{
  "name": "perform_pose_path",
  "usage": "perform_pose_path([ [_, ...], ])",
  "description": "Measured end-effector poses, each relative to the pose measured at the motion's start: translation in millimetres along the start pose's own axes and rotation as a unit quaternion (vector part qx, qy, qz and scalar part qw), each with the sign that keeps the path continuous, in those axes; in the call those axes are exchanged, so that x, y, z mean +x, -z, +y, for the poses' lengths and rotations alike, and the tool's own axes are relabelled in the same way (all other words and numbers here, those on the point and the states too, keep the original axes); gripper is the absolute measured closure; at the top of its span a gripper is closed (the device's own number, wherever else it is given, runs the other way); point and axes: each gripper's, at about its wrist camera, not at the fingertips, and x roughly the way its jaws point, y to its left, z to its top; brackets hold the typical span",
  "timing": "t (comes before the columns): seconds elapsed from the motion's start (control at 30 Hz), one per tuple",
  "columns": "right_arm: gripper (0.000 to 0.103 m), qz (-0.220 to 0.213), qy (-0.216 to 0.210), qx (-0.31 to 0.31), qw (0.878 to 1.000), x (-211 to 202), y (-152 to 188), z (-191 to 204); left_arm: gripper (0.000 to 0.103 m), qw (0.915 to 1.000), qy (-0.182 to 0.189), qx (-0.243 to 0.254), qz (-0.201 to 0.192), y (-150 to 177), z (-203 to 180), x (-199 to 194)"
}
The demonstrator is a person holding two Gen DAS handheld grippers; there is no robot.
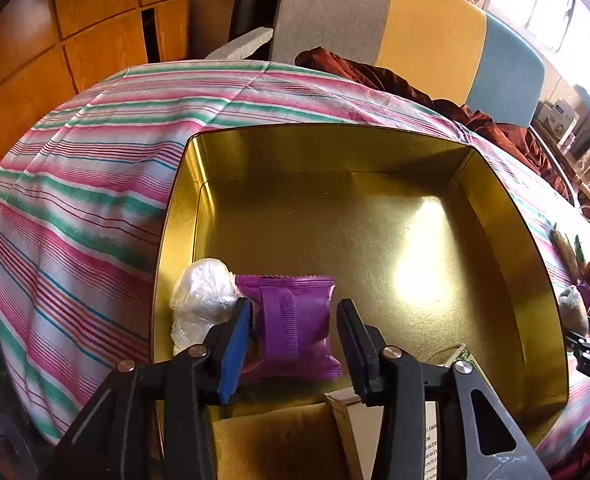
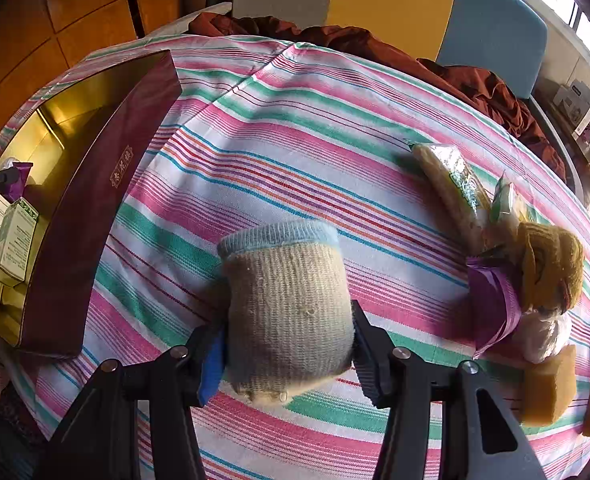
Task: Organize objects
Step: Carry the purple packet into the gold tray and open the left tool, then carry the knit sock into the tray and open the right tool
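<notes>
In the left wrist view my left gripper (image 1: pixel 295 312) is open over the near part of a gold-lined tin box (image 1: pixel 335 220). A purple snack packet (image 1: pixel 295 320) lies between the fingers; the right finger stands clear of it. A clear plastic-wrapped item (image 1: pixel 203 300) lies beside it in the box's near left corner. In the right wrist view my right gripper (image 2: pixel 287 332) is shut on a beige rolled sock with a blue cuff (image 2: pixel 287 300), above the striped cloth. The box (image 2: pixel 95 200) shows at the left, dark red outside, with small cartons (image 2: pixel 13 240) inside.
A striped tablecloth (image 2: pixel 295 140) covers the round table. At the right lie a wrapped biscuit pack (image 2: pixel 451 188), a purple packet (image 2: pixel 495 304), a mustard sock (image 2: pixel 555 264) and yellow sponges (image 2: pixel 551 388). A dark red cloth (image 2: pixel 475 80) and a chair back (image 2: pixel 395 0) stand behind.
</notes>
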Motion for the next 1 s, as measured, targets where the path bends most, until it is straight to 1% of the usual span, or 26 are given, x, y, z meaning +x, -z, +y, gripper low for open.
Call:
perform_pose_path([
  [0.17,0.049,0.0,0.0,0.0,1.0,0,0,0,0.051,0.9998,-0.002,-0.004,-0.017,2,-1,-11],
  [0.23,0.049,0.0,0.0,0.0,1.0,0,0,0,0.047,0.9996,-0.003,-0.006,-0.027,3,-2,-19],
  [0.3,0.049,0.0,0.001,-0.001,1.0,0,0,0,0.046,0.9993,-0.006,-0.007,-0.037,4,-2,-28],
  [0.33,0.049,0.0,0.001,-0.001,1.0,0,0,0,0.046,0.9989,-0.007,-0.008,-0.045,4,-2,-34],
  [0.4,0.049,-0.001,0.002,-0.002,1.0,1,-1,0,0.045,0.9975,-0.021,-0.009,-0.067,4,-4,-49],
  [0.43,0.049,-0.001,0.004,-0.002,1.0,1,-1,1,0.041,0.9961,-0.026,-0.007,-0.084,5,-5,-59],
  [0.5,0.049,-0.002,0.008,-0.004,1.0,1,-1,2,0.035,0.9938,-0.022,-0.008,-0.108,8,-8,-76],
  [0.6,0.049,-0.002,0.01,-0.006,1.0,1,-1,2,0.034,0.9914,-0.015,-0.005,-0.13,13,-12,-95],
  [0.77,0.049,-0.003,0.013,-0.008,1.0,1,0,3,0.034,0.991,0.0,-0.003,-0.134,20,-21,-109],
  [1.0,0.049,-0.004,0.016,-0.009,1.0,1,-1,4,0.033,0.9917,0.016,0.017,-0.126,36,-43,-116],
])
